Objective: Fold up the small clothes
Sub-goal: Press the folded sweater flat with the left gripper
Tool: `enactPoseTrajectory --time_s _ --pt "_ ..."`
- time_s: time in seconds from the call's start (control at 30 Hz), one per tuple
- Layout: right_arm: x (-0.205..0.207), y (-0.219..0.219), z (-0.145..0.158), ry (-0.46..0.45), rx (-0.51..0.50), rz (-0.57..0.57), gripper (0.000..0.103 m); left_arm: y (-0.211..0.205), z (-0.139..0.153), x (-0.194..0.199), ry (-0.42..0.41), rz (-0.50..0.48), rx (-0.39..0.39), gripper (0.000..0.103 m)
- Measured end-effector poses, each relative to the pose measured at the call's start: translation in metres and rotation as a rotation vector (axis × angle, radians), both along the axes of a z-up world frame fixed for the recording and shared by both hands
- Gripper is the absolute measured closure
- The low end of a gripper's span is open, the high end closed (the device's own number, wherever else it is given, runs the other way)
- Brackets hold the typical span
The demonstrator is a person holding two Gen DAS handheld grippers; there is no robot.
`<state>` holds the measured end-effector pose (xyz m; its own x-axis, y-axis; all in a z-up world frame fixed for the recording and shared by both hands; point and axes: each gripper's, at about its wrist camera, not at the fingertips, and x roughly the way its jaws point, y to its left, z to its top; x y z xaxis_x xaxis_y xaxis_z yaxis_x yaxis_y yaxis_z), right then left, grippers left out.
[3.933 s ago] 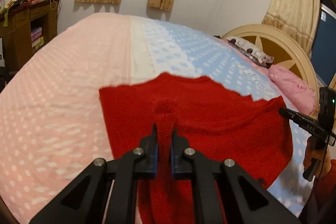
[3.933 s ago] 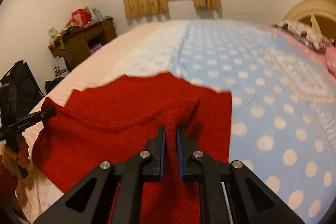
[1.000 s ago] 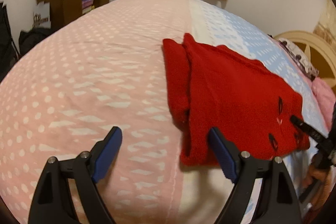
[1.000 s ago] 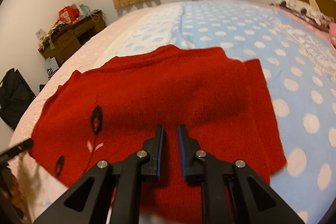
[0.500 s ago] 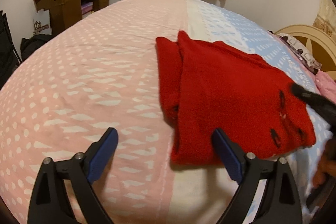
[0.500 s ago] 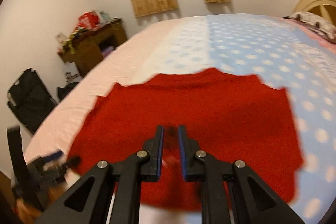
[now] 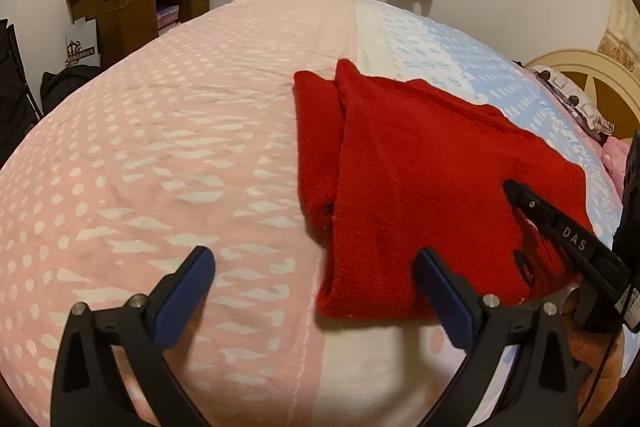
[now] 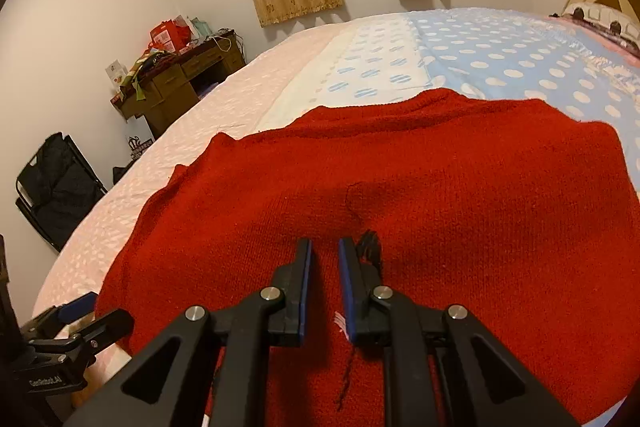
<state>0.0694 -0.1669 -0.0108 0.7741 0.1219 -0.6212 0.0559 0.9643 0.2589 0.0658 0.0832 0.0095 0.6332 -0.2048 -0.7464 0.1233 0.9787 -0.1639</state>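
Right gripper [image 7: 520, 193] covers part of red sweater [image 7: 420, 179] (embroidered corner)

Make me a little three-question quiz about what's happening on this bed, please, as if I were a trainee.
1. True or false: the left gripper is clamped on the red sweater.
2. Which colour of bedspread lies under the sweater's left edge: A pink, B green, C black?
3. What stands against the wall beyond the bed's far left corner?

Key:
1. False; its jaws are wide open and empty.
2. A.
3. A cluttered wooden desk.
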Motion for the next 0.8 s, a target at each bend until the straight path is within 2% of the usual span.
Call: enactPoseTrajectory --time_s 0.3,0.53,0.6,0.67,0.8 --pt "-0.001 -0.001 -0.001 -0.01 0.01 -0.003 0.089 -0.012 0.001 0.003 0.041 0.007 0.017 0.0" --pt "-0.003 -0.003 0.0 -0.015 0.028 -0.003 0.088 -0.028 0.0 0.007 0.036 -0.001 0.011 0.003" --pt "-0.003 -0.003 0.0 -0.015 0.03 -0.004 0.088 -0.033 -0.001 0.008 0.033 -0.002 0.022 0.01" --pt "-0.004 -0.003 0.0 -0.017 0.036 -0.003 0.088 -0.037 -0.001 0.009 0.028 -0.011 0.016 0.026" --pt "-0.004 -0.009 -0.001 -0.02 0.084 -0.002 0.088 -0.029 0.0 0.01 0.024 -0.014 -0.1 0.052"
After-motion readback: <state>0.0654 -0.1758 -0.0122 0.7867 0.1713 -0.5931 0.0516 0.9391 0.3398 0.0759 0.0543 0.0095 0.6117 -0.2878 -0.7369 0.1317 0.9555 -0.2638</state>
